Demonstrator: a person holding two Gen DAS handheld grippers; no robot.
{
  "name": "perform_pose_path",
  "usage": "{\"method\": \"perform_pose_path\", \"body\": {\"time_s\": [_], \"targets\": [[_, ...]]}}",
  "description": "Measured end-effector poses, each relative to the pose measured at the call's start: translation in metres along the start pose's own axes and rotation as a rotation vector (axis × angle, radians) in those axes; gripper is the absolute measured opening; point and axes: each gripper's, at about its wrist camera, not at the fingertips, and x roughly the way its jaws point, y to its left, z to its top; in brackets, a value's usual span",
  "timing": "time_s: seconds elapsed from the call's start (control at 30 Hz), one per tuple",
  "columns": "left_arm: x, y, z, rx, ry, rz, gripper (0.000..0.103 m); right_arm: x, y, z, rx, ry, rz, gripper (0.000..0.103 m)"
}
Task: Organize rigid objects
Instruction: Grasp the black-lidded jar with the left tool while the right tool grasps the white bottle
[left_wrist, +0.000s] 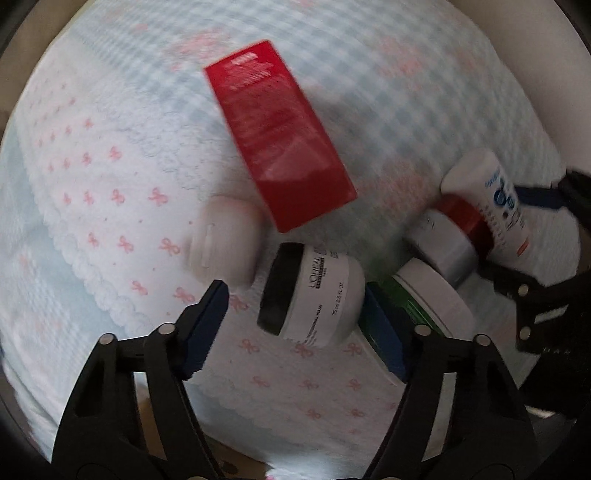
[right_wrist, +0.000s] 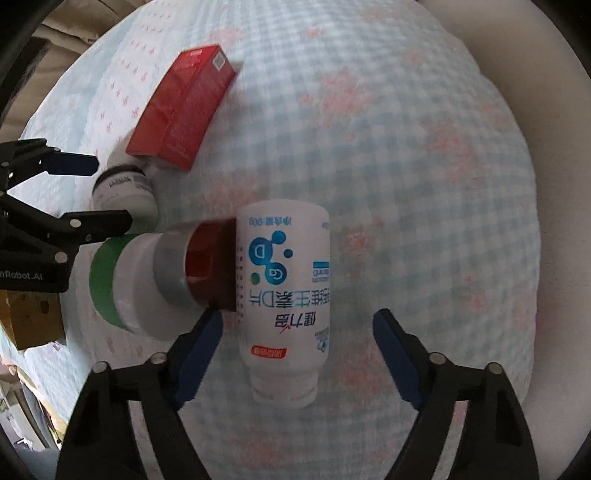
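Both tongs gape: your left gripper (left_wrist: 295, 325) straddles the jar (left_wrist: 312, 295), your right gripper (right_wrist: 295, 354) the bottle (right_wrist: 282, 291). Closing carelessly risks rolling either into the red box (left_wrist: 277, 136).

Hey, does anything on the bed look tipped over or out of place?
Yes. The white vitamin bottle and L'Oreal jar lie on their sides, not upright. The red box lies flat and askew. Nothing looks spilled.

A quilted bedspread (right_wrist: 406, 184), blue-checked with pink bows, fills both views, with a cream wall (right_wrist: 546, 122) at the right edge.
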Motion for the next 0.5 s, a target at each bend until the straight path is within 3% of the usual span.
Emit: {"method": "perform_pose_path", "body": {"time_s": [0.07, 0.2, 0.27, 0.37, 0.5], "targets": [[0.007, -0.006, -0.001, 0.017, 0.013, 0.002, 0.05, 0.006, 0.001, 0.0, -0.006, 0.013, -0.008, 0.072], [0.011, -0.009, -0.006, -0.011, -0.018, 0.01, 0.049, 0.01, 0.004, 0.002, -0.005, 0.01, -0.012, 0.068], [0.013, -0.012, -0.008, -0.013, -0.032, 0.016, 0.049, 0.012, 0.005, 0.006, -0.004, 0.01, -0.017, 0.055], [0.011, -0.013, -0.014, -0.006, -0.053, 0.026, 0.048, 0.012, 0.006, 0.007, -0.006, 0.01, 0.001, 0.046], [0.002, -0.01, -0.013, -0.019, -0.068, 0.026, 0.048, 0.012, 0.015, 0.01, 0.005, 0.005, -0.01, 0.046]]}}
